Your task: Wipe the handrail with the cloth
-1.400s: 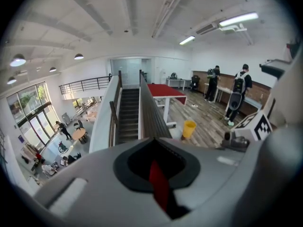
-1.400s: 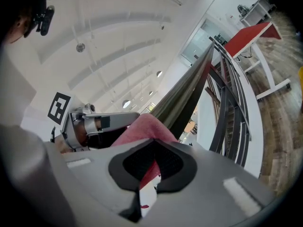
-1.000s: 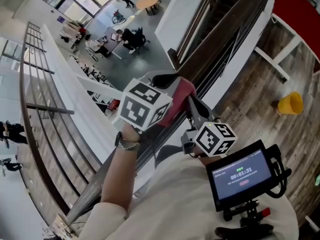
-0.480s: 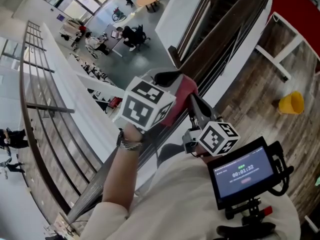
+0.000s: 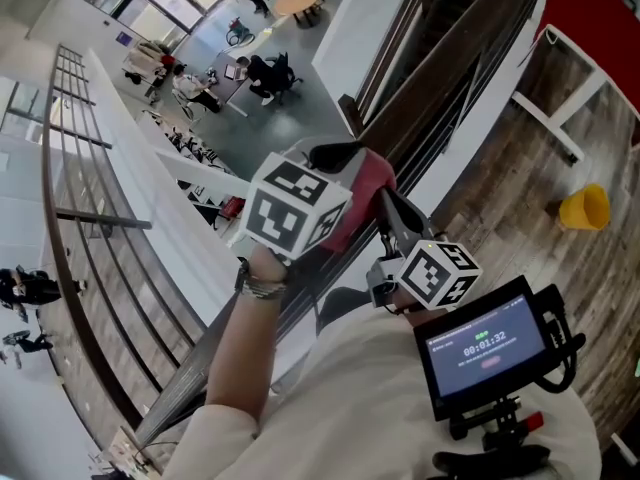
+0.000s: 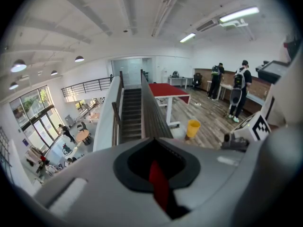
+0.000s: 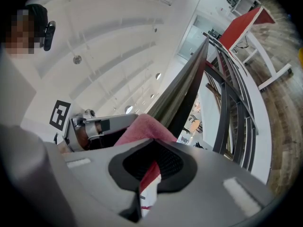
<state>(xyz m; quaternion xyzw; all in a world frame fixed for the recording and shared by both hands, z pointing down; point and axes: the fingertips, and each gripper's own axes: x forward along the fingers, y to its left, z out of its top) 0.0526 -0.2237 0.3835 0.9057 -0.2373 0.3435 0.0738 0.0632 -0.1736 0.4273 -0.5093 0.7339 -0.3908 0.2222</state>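
Observation:
A red cloth [image 5: 366,185] lies bunched over the dark wooden handrail [image 5: 455,63], which runs diagonally from upper right to lower left. My left gripper [image 5: 334,154] is shut on one end of the cloth; a red strip shows between its jaws in the left gripper view [image 6: 158,181]. My right gripper [image 5: 388,206] is shut on the other end, and the cloth's red edge with a white label [image 7: 149,181] sits in its jaws. The cloth [image 7: 143,128] humps over the handrail [image 7: 185,85] ahead of the right gripper, with the left gripper [image 7: 97,126] beyond it.
A yellow bucket [image 5: 581,206] stands on the wood floor to the right, near a red-topped table [image 5: 600,23]. A small monitor [image 5: 487,346] hangs at the person's chest. Left of the rail is an open drop to a lower floor [image 5: 250,38]. Two people [image 6: 238,86] stand far off.

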